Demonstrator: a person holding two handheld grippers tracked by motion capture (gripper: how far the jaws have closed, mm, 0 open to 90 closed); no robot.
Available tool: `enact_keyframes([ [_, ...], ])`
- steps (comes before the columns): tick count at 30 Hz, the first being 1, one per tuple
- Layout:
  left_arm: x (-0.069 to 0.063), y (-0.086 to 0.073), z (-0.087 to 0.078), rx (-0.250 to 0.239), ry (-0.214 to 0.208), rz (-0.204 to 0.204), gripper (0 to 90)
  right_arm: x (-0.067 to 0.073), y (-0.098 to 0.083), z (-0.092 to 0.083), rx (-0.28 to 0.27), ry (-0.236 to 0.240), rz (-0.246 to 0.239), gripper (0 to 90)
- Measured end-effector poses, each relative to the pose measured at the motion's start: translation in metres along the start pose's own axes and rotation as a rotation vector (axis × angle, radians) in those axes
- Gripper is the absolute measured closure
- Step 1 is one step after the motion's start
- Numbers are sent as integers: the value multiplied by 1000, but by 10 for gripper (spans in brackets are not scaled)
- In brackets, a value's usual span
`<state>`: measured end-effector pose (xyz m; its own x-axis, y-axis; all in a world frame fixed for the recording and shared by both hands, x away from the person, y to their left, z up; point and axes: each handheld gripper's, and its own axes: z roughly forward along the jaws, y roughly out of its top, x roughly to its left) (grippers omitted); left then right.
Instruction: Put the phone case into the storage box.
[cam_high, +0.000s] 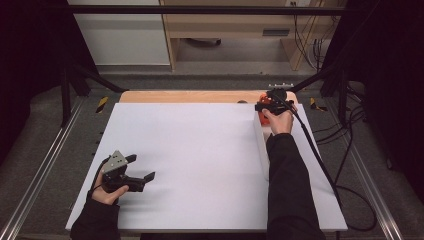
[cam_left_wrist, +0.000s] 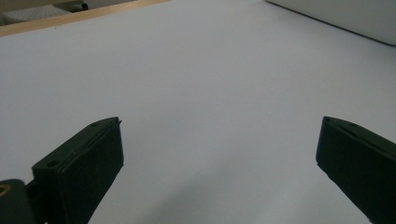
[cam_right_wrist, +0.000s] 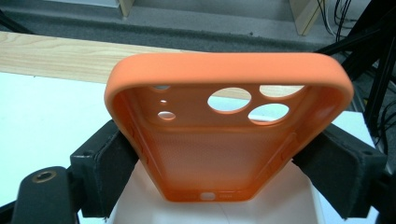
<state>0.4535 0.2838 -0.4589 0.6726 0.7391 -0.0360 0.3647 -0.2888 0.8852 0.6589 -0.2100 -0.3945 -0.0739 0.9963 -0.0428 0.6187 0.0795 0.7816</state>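
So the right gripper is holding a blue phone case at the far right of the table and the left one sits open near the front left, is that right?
Not quite: the phone case is orange, not blue, as the right gripper view shows. The rest holds: the right gripper grips it between its jaws at the table's far right, and the left gripper sits open near the front left.
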Motion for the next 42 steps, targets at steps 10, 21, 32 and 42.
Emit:
enact_keyframes([
  [10,0,0,0,2,-1,2,3,-2,-2,1,1,8,14,150],
  [21,0,0,0,3,-1,1,3,-6,-1,-1,-15,33,-1,24],
  [32,-1,0,0,3,-2,1,3,-11,4,-15,-67,57,-14,18],
  [42,-2,1,0,-1,-4,4,3,-13,6,-44,-112,131,-29,20],
])
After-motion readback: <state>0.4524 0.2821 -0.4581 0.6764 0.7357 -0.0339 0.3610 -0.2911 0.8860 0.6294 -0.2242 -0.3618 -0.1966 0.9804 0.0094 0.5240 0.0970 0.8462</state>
